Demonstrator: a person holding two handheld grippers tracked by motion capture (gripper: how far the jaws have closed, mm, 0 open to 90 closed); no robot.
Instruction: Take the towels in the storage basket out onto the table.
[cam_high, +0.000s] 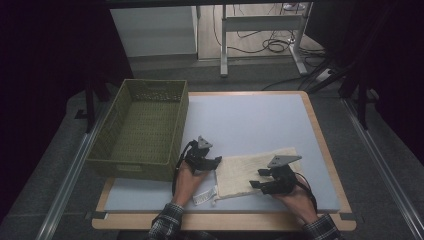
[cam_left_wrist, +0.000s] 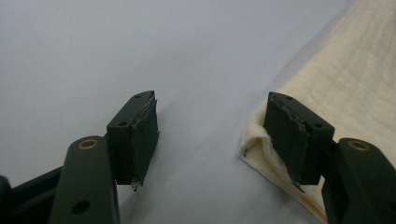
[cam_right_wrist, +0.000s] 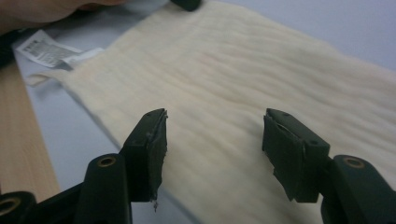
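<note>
Left hand-held gripper (cam_high: 216, 161) open at cloth (cam_high: 250, 172) corner; right hand-held gripper (cam_high: 256, 178) open, low over cloth.

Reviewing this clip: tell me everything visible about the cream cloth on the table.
The cream cloth is a soft, finely ribbed fabric, apparently folded into a rough rectangle and lying flat on the pale mat near the front edge. A white printed label and a small loop stick out at its near left corner. The left gripper is open, one finger touching the cloth's folded edge; the right gripper hovers open above it.

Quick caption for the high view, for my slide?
Two open claws, left and right, at a cream folded cloth beside an olive woven basket.
</note>
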